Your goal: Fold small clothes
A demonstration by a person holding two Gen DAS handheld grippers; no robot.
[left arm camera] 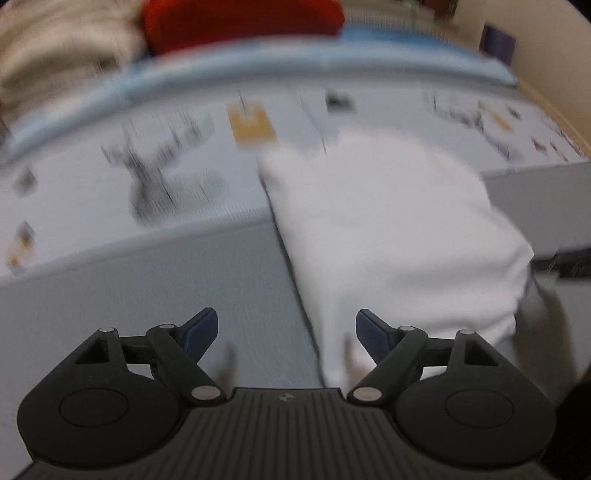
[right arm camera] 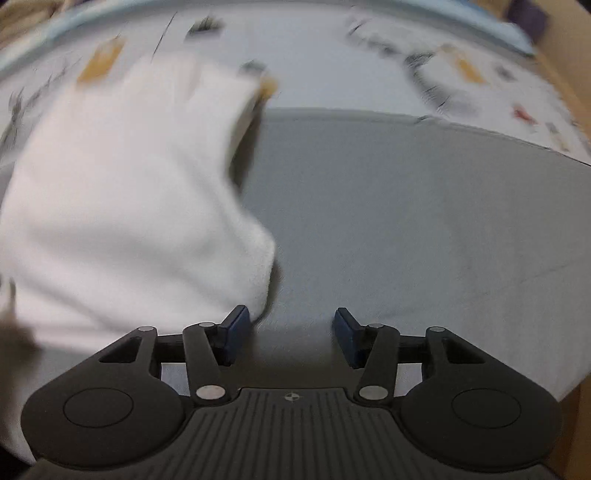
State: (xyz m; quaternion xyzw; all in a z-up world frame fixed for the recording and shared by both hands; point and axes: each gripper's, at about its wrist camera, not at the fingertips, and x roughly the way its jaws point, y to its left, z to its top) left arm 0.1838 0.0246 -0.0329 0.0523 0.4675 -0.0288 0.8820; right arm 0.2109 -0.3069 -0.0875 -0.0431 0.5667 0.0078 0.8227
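A white garment [left arm camera: 391, 236] lies folded into a thick block on a grey mat [left arm camera: 177, 288], to the right in the left wrist view. It also shows in the right wrist view [right arm camera: 122, 199], to the left. My left gripper [left arm camera: 286, 332] is open and empty, just left of the garment's near edge. My right gripper [right arm camera: 290, 332] is open and empty, with its left fingertip [right arm camera: 236, 328] at the garment's near right corner. Both views are motion-blurred.
The grey mat [right arm camera: 406, 221] lies on a pale printed sheet [left arm camera: 110, 166] with dark and yellow marks. A red object [left arm camera: 240, 22] and beige bedding [left arm camera: 48, 48] lie at the far left. A light blue border [left arm camera: 369, 55] runs along the far edge.
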